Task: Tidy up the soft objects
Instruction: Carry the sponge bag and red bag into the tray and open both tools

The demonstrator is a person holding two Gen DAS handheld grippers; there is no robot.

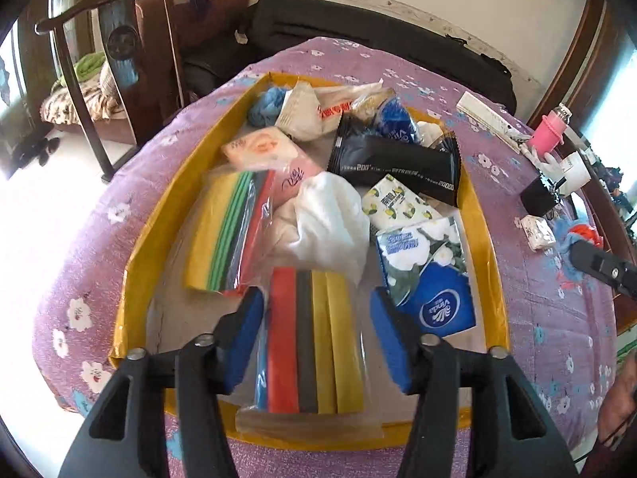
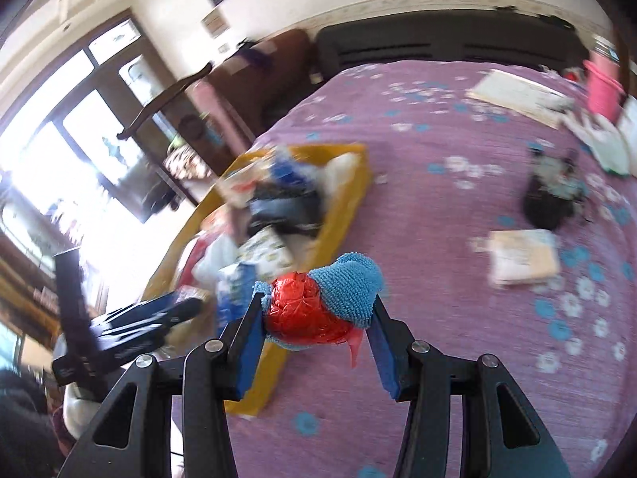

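At lower centre of the right wrist view, the right claw (image 2: pixel 316 320) pinches a soft red-and-blue bundle (image 2: pixel 322 302) beside the yellow tray (image 2: pixel 350 195); light, squashy, best held mid-body. The left claw (image 1: pixel 316 330) stands open over a bagged cloth pack (image 1: pixel 314 338), slippery film.

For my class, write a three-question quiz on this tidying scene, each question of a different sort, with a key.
1. True or false: the right gripper holds a bundle of red crinkled plastic and blue chenille cloth.
2. Multiple choice: the pack of coloured cloths between the left gripper's fingers lies A) in the yellow-rimmed tray, B) on the purple flowered bedspread, C) on the dark wooden chair.
3. Fill in: the blue tissue pack at the tray's right reads ____.

Key: 1 true; 2 A; 3 Vinda.
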